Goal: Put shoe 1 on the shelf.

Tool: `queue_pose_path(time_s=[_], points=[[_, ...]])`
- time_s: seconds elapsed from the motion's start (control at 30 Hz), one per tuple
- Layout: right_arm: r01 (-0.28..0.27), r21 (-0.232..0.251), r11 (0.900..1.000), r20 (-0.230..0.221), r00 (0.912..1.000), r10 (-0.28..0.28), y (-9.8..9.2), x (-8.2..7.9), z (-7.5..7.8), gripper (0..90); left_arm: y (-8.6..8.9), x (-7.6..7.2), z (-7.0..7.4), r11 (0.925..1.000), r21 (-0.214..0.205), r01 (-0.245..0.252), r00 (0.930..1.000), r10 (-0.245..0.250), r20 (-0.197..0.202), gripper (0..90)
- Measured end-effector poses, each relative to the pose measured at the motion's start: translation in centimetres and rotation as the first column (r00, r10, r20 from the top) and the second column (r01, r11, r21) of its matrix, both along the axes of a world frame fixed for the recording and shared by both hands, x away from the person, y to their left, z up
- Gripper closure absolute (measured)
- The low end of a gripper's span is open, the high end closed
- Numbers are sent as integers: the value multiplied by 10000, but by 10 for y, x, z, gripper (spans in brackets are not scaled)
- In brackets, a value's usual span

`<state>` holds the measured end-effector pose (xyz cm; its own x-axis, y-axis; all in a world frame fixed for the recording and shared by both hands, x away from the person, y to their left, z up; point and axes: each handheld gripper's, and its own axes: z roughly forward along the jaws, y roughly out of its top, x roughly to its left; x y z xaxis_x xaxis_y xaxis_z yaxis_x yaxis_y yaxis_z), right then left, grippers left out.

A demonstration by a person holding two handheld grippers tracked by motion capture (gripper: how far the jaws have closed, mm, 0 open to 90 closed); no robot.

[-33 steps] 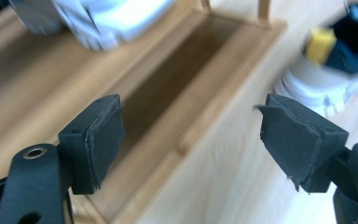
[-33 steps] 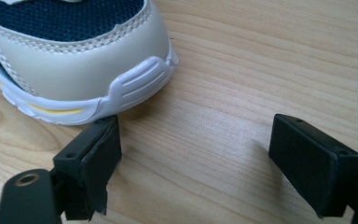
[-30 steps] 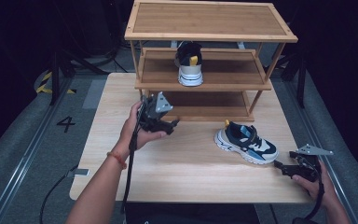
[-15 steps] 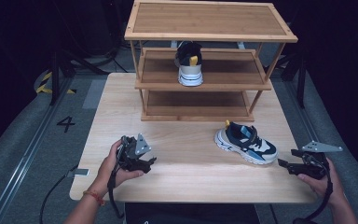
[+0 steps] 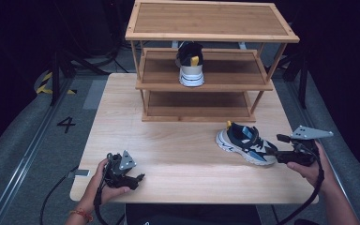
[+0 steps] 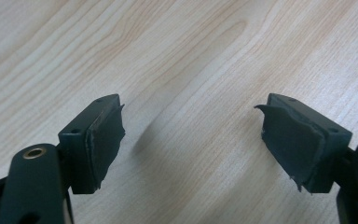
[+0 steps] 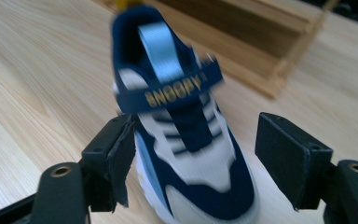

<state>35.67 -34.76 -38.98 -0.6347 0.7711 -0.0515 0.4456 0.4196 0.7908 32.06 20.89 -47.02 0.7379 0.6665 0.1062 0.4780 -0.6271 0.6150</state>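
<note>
While the right tool (image 5: pixel 281 147), jaws apart and just closing, straddles the near-right shoe's (image 5: pixel 245 143) toe, the left tool (image 5: pixel 139 177) rests apart over bare surface (image 5: pixel 178 150) near its edge. Two shoes: the other (image 5: pixel 190 65) sits on the rack's (image 5: pixel 211 33) middle shelf.

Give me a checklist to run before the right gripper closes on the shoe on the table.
1. Shoe on the table sits between the jaws of the right gripper: ok; the jaws have just been closing.
2. Pads pressing on that shoe: not ok; the left pad looks at its side, the other stands apart.
3. Left gripper open with nothing between its jaws, low over the table: ok.
4. Free space on the middle shelf beside the shoe on the shelf: ok.
5. Shoe on the table upright on its sole: ok.
6. Grip spot firm enough to lift: cannot tell.
</note>
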Motion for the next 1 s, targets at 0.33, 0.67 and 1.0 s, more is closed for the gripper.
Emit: queue_pose_path(time_s=[0.33, 0.67, 1.0], points=[[-942, 205, 9953, 391, 9949, 934, 48, 17, 20, 356, 11, 0, -12, 9892, -1378, -494, 9986, 467, -228, 165], [-1461, -226, 9890, 217, 9890, 1465, 88, 33, 15, 388, 11, -1, -12, 9887, -1422, -469, 9988, 442, -218, 165], [-1369, -822, 9872, -699, 9889, 1313, 111, 54, -3, 445, 12, -1, -12, 9892, -1416, -387, 9991, 356, -245, 164]])
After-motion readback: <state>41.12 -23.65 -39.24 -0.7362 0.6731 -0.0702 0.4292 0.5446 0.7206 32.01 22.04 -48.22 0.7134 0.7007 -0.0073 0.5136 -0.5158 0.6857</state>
